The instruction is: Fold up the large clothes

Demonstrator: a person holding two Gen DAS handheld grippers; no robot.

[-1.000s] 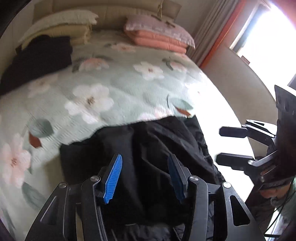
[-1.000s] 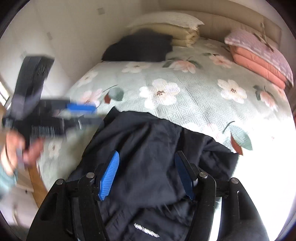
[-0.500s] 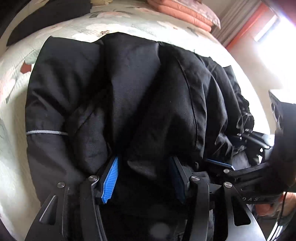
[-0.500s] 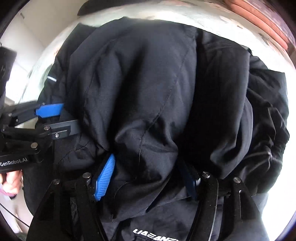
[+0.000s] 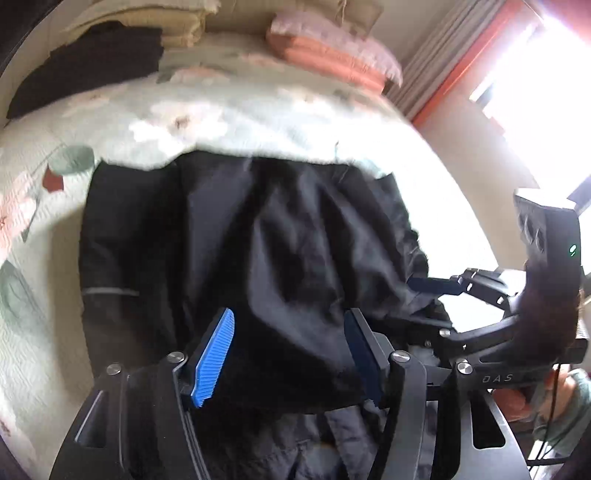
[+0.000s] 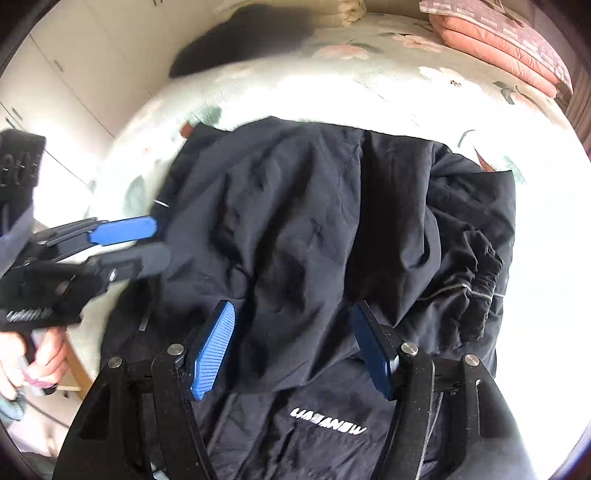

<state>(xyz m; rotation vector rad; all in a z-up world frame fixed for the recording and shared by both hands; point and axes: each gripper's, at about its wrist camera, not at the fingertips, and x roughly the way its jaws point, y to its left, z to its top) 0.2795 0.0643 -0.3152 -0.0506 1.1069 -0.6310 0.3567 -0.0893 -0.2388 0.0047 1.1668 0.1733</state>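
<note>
A large black jacket [image 5: 236, 236] lies in a loose heap at the near end of the bed; it also shows in the right wrist view [image 6: 317, 236], with white lettering [image 6: 328, 421] near the bottom. My left gripper [image 5: 290, 332] is open and empty just above the jacket's near part. My right gripper [image 6: 293, 332] is open and empty above the jacket too. In the right wrist view the left gripper [image 6: 144, 243] comes in from the left with its jaws apart. In the left wrist view the right gripper [image 5: 439, 295] comes in from the right at the jacket's edge.
The floral bedspread [image 5: 221, 110] covers the bed. A dark folded garment [image 5: 88, 70] and cream bedding [image 5: 147, 18] lie at the far left, pink pillows [image 5: 332, 51] at the head. Curtain and bright window [image 5: 535, 74] are at the right. White cupboards [image 6: 66, 74] stand left.
Both grippers have lifted back from the jacket, where they were pressed low into the cloth half a second ago. The bed beyond the jacket is in view again. Both stay open.
</note>
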